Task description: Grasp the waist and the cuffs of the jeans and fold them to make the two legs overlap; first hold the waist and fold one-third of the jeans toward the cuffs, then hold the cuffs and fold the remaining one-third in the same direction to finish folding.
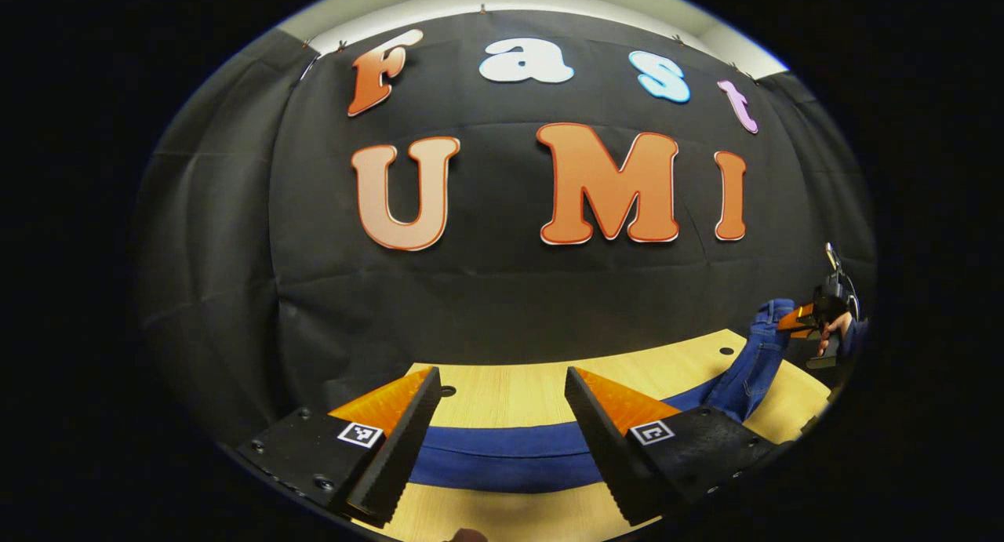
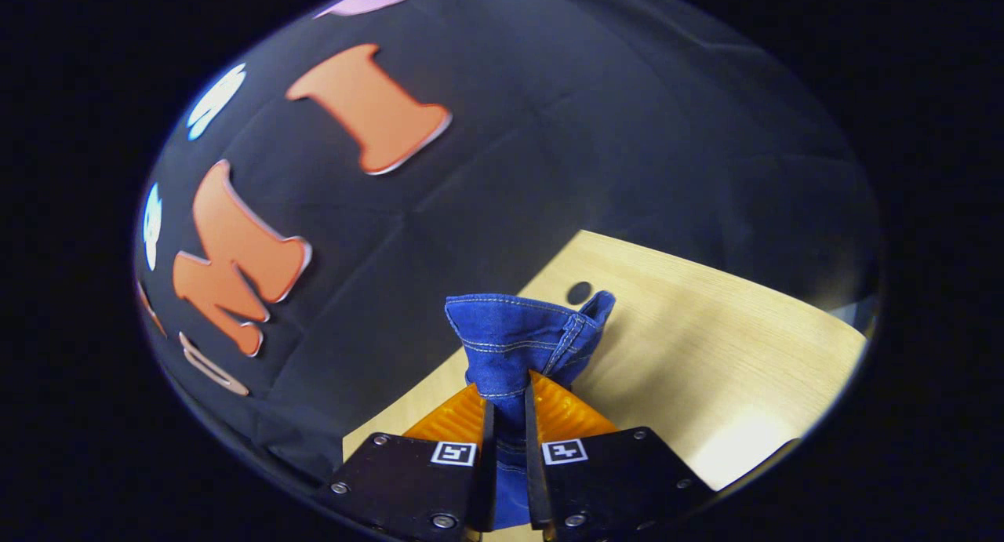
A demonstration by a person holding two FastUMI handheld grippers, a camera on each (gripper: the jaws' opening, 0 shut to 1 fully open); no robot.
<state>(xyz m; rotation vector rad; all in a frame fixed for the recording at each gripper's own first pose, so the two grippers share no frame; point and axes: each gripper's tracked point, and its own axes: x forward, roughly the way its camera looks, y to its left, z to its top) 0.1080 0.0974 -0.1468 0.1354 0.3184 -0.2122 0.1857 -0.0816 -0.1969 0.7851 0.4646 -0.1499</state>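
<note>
Blue jeans [image 1: 502,456] lie in a band across the wooden table [image 1: 667,369], passing under my left gripper [image 1: 502,377]. That gripper is open, its fingers wide apart just above the denim and holding nothing. To the far right the jeans rise off the table to my right gripper [image 1: 794,319], held by a hand [image 1: 835,334]. In the right gripper view, my right gripper [image 2: 506,385] is shut on a stitched hem end of the jeans [image 2: 518,330], which sticks up bunched between the fingers above the table [image 2: 706,354].
The black cloth wall stands close behind the table's far edge. Small round holes [image 1: 726,351] [image 2: 579,292] mark the tabletop. Bare wood stretches to the right of the lifted denim in the right gripper view.
</note>
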